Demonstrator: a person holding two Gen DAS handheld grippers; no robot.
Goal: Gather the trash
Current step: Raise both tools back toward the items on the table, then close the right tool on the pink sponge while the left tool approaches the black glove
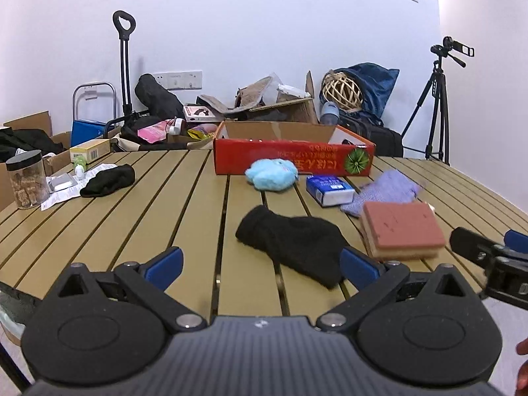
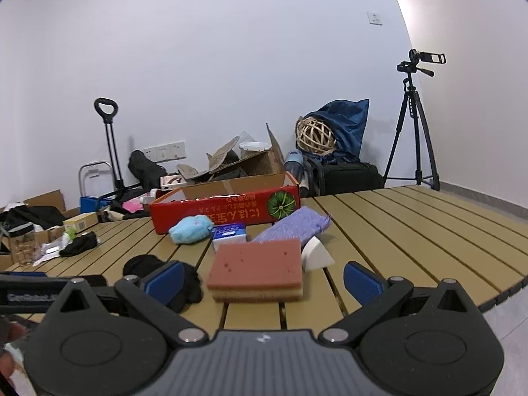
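Left claw hides black sock's toe.

Black sock lies crumpled near the middle, red-topped sponge flat just right of it, blue box and fluffy blue ball farther back.

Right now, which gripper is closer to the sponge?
Right. The right gripper sits open directly before the sponge; the left gripper faces the black sock, with the sponge off to its right.
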